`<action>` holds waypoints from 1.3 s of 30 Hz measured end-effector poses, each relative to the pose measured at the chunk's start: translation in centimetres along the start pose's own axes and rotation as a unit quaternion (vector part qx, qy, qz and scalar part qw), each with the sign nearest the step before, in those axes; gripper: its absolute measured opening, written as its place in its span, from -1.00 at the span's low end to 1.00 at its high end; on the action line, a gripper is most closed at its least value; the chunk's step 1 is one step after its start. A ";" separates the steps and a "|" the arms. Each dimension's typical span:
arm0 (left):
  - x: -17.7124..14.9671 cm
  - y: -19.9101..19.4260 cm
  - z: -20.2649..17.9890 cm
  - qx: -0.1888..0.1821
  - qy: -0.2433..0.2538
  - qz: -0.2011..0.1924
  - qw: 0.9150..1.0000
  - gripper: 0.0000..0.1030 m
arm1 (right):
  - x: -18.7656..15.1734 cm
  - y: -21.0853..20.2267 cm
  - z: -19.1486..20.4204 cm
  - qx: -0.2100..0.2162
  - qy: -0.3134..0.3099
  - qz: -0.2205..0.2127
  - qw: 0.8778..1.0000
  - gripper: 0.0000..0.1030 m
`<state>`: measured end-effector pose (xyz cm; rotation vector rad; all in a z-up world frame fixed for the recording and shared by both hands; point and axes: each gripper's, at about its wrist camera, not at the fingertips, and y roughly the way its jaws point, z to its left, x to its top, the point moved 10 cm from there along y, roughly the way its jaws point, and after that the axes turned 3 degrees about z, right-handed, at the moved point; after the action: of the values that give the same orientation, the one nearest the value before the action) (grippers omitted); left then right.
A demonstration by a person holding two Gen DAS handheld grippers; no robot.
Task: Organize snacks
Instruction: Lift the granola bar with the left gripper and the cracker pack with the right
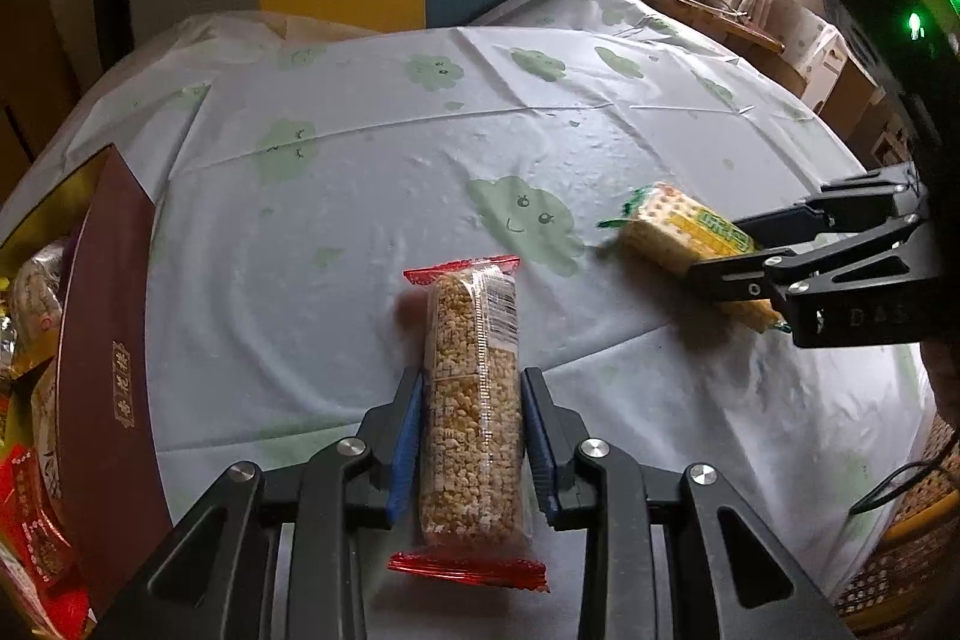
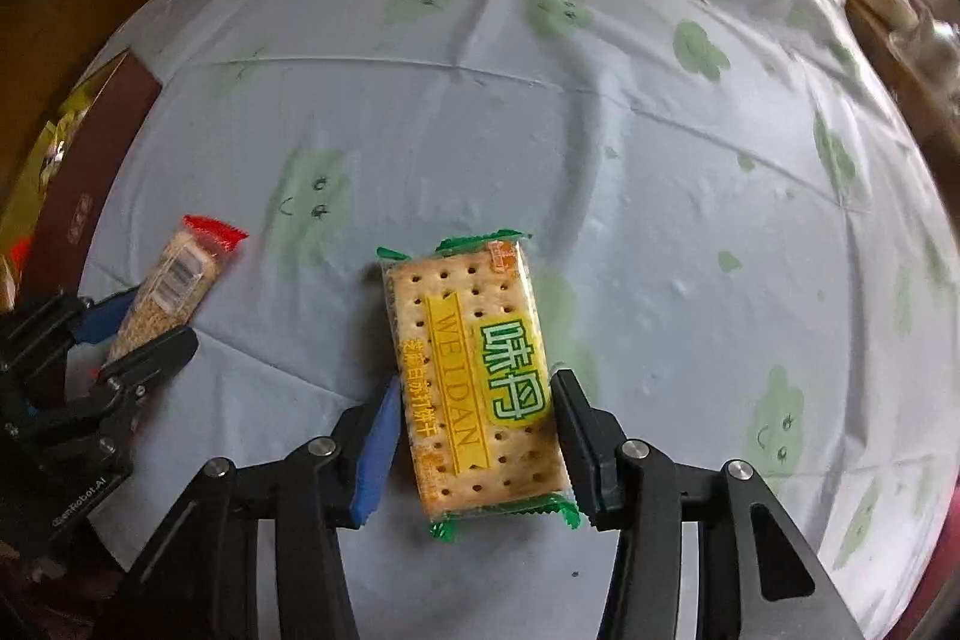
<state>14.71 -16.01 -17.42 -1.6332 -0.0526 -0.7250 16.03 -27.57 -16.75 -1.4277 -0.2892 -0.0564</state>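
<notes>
Snack pickup, both grippers loaded

L wrist view: my left gripper (image 1: 471,436) is clamped narrow on the grain bar (image 1: 471,400), blue pads tight on both long sides of the red-ended clear wrapper, bar pointing away from cam over the cloud-print tablecloth (image 1: 360,172). Maroon box (image 1: 114,340) sits at table's left edge w/ other snack packs inside. At right, my right gripper (image 1: 714,256) straddles the cracker pack (image 1: 684,232).

R wrist view: right gripper (image 2: 477,430) sits around the cracker pack (image 2: 474,376), yellow-green label up; fingers at its long sides, can't tell if pads press. Left gripper (image 2: 135,325) w/ grain bar (image 2: 174,286) at left, near the maroon box (image 2: 90,172).
</notes>
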 end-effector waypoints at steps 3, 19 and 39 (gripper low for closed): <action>0.0 -0.1 0.1 0.002 -0.001 -0.006 1.000 -0.39 | -0.1 0.0 1.1 0.008 -0.017 -0.006 1.000 -0.04; 1.3 -5.4 0.9 0.010 -0.025 -0.056 0.998 -0.40 | -1.4 1.6 2.1 0.003 -0.030 -0.012 0.999 0.09; -0.1 -10.3 4.4 0.030 -0.059 -0.079 0.995 -0.40 | -1.2 1.9 4.1 -0.024 -0.066 -0.024 0.997 0.12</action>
<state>12.13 -9.76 -8.49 -1.6259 -0.2887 -0.7385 14.63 -23.46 -18.37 -1.4739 -0.4333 -0.0088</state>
